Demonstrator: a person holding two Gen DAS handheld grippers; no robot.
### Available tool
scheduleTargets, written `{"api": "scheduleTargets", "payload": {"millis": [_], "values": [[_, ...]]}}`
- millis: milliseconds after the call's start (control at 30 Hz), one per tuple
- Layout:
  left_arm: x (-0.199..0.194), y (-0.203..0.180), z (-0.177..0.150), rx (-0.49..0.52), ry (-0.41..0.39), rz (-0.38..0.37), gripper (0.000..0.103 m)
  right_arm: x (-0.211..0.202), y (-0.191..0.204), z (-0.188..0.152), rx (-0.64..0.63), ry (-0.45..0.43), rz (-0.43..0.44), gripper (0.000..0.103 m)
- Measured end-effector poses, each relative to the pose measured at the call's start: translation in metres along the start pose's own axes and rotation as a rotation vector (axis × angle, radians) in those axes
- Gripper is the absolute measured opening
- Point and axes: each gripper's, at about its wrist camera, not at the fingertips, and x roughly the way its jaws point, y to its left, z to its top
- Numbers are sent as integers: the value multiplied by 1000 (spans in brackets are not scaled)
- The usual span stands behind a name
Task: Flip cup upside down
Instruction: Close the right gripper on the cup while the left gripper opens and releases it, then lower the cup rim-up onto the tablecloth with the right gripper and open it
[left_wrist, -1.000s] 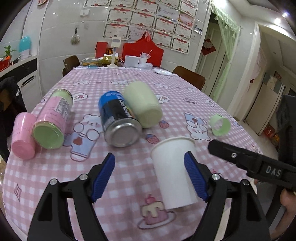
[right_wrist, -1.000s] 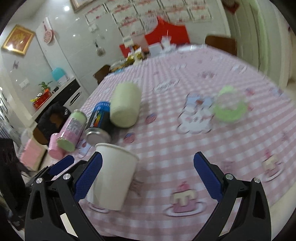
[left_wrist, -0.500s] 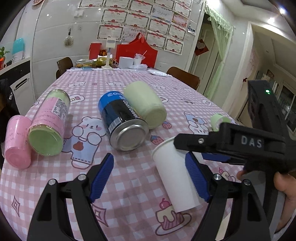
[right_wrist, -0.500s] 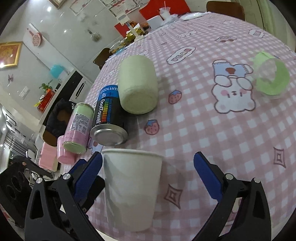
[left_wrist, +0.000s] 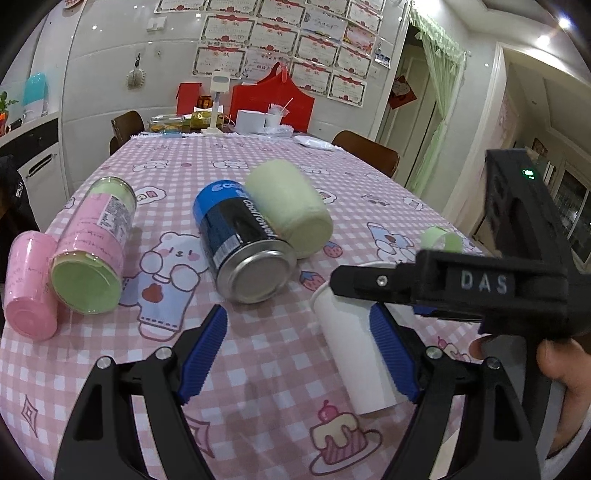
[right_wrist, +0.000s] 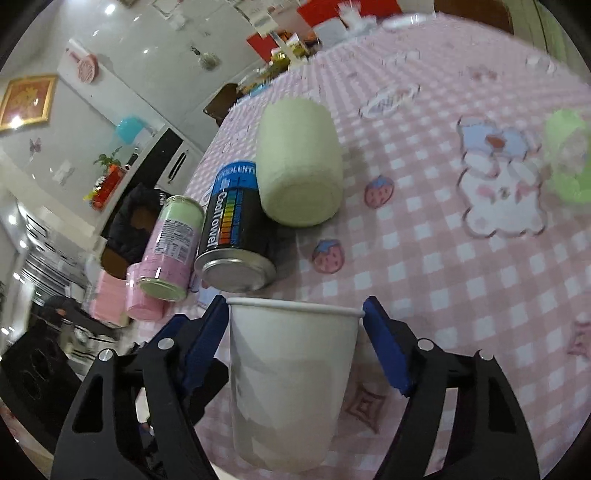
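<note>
A white paper cup stands upright, mouth up, on the pink checked tablecloth near the front edge. My right gripper is open with its blue pads on either side of the cup, just below the rim; a small gap shows at the right pad. In the left wrist view the cup stands beside my left gripper's right finger. My left gripper is open and empty, with the right gripper's black body reaching across the cup's rim.
Lying on the cloth behind the cup: a blue and black can, a pale yellow cup, a pink and green bottle, a pink cup. A small green cup lies at the right. Chairs and clutter stand at the far end.
My right gripper has moved in around the white cup and narrowed its opening, so the pads now flank the cup near its rim. The left gripper has barely moved.
</note>
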Motion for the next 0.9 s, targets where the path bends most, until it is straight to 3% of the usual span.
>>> {"api": "scheduleTargets", "payload": {"millis": [300,533,900], "values": [[7,-26,12,6,-1,-9,78,-47,-10,-4,-156,-245,-240,71],[14,-55,17,45,-5,19,78,-63,-21,-7,-234,-381,-358,71],[22,-65,20,40,-4,62,78,-77,-28,-17,-286,-478,-421,71]]}}
